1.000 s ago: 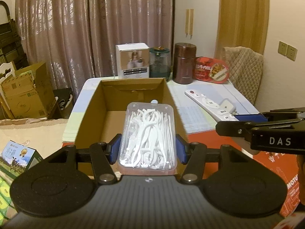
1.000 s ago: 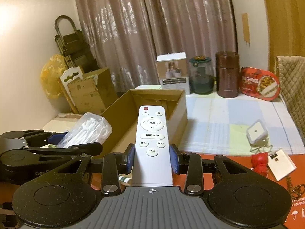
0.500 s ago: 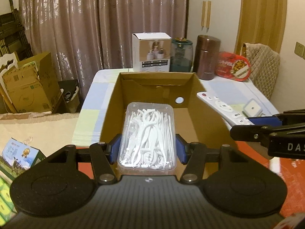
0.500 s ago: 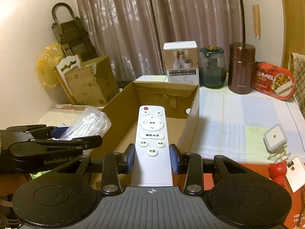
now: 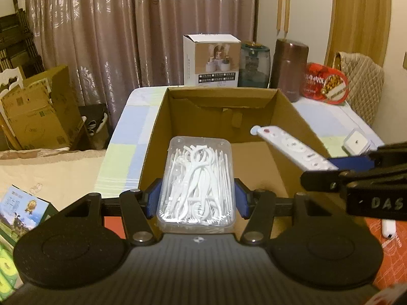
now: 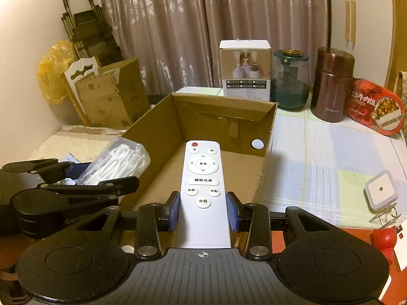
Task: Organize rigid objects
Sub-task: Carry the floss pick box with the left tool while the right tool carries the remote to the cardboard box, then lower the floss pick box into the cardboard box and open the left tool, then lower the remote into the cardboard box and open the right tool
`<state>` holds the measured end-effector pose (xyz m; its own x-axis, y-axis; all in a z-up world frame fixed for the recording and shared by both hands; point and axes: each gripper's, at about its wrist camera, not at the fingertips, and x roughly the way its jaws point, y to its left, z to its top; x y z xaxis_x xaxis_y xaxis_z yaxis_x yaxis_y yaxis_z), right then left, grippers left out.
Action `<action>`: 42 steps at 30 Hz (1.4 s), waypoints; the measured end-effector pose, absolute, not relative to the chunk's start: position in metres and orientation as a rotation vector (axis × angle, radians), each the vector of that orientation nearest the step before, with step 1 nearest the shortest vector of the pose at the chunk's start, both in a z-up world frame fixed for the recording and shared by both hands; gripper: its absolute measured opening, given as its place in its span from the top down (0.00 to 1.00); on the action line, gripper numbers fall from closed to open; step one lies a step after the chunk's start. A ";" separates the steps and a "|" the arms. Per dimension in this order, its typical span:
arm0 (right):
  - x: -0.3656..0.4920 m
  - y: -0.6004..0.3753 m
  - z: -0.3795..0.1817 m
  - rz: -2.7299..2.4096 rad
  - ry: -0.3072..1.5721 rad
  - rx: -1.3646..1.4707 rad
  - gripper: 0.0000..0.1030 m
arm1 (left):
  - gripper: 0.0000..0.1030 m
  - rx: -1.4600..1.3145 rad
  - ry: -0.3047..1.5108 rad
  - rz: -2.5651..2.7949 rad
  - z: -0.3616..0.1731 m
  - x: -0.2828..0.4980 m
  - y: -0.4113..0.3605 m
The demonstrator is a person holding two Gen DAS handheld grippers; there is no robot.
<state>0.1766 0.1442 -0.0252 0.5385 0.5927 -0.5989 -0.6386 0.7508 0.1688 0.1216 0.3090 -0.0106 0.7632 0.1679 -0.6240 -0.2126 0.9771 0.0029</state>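
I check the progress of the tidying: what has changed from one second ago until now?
Both hand-held grippers moved forward over the open cardboard box; it looks nearer in both views. The left hand-held gripper still grips the clear floss-pick case, the right hand-held gripper the white remote. Nothing was released.

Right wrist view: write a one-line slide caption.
Right tool grips a white rectangular plastic remote control over the open brown cardboard box.

Cardboard box point(image 5: 287, 117) floor apparently bare ahead; walls flank.
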 end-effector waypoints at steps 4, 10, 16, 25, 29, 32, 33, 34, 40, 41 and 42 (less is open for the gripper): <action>0.177 0.150 -0.031 0.721 0.684 -0.086 0.66 | 0.49 -0.095 0.664 0.206 -0.014 0.121 0.315; 0.178 0.157 -0.037 0.713 0.677 -0.108 0.66 | 0.49 -0.071 0.682 0.194 -0.025 0.125 0.313; 0.178 0.157 -0.040 0.708 0.677 -0.113 0.66 | 0.48 -0.077 0.686 0.174 -0.030 0.127 0.313; 0.178 0.154 -0.040 0.701 0.677 -0.107 0.66 | 0.41 -0.093 0.662 0.168 -0.030 0.126 0.314; 0.178 0.154 -0.039 0.701 0.674 -0.105 0.66 | 0.41 -0.113 0.663 0.174 -0.031 0.125 0.319; 0.176 0.154 -0.040 0.705 0.674 -0.108 0.66 | 0.41 -0.123 0.660 0.172 -0.030 0.125 0.319; 0.176 0.154 -0.040 0.706 0.675 -0.109 0.66 | 0.41 -0.125 0.660 0.172 -0.030 0.125 0.319; 0.176 0.154 -0.040 0.707 0.677 -0.110 0.66 | 0.41 -0.127 0.660 0.172 -0.030 0.125 0.319; 0.177 0.154 -0.041 0.706 0.680 -0.108 0.66 | 0.42 -0.128 0.658 0.168 -0.030 0.125 0.319; 0.177 0.154 -0.041 0.706 0.680 -0.108 0.66 | 0.42 -0.128 0.659 0.168 -0.030 0.125 0.319; 0.177 0.154 -0.041 0.707 0.680 -0.108 0.66 | 0.42 -0.129 0.658 0.169 -0.030 0.125 0.319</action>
<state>0.1774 0.1541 -0.0412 0.5568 0.5635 -0.6103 -0.6313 0.7646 0.1300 0.1252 0.3189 -0.0305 0.7782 0.1150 -0.6174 -0.1963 0.9784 -0.0652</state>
